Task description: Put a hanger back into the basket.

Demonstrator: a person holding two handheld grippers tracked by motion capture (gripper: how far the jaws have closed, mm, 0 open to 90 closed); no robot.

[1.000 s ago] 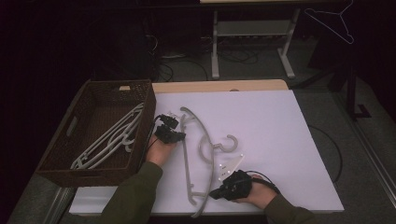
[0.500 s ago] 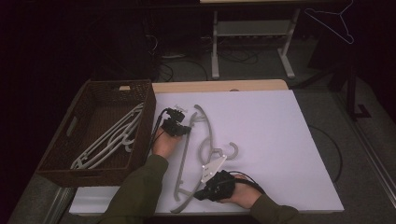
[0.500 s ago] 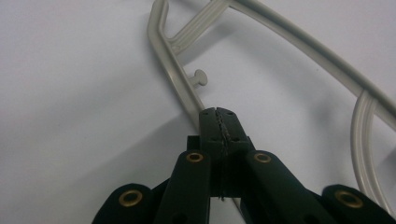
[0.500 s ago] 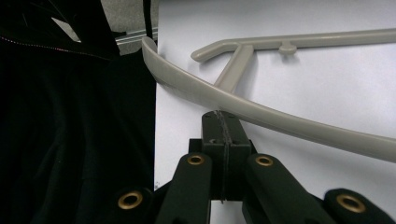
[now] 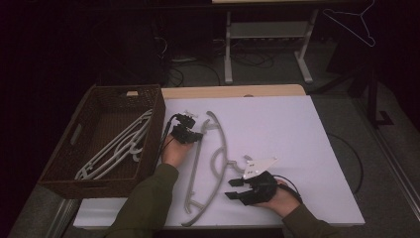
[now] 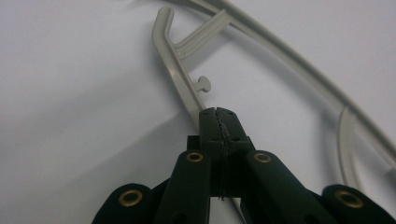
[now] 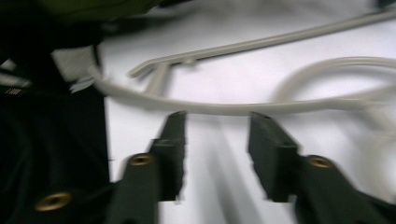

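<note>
The light, stiff plastic hanger (image 5: 210, 168) lies flat on the worktop (image 5: 307, 129). The left gripper (image 5: 190, 135) pinches its straight bar; the right gripper (image 5: 233, 188), its jaws just opening, stands spread beside it. The thin bars are the best hold.

We look down from above the table (image 5: 317, 129); both gripper views sit close, sharing the grey hanger (image 5: 218, 163) (image 6: 180, 79) (image 7: 224, 108).

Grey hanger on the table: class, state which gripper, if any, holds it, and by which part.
The left gripper is shut on the hanger, gripping its straight bottom bar near one end. The right gripper has just been opening and holds nothing; its jaws stand apart beside the hanger's arm.
</note>
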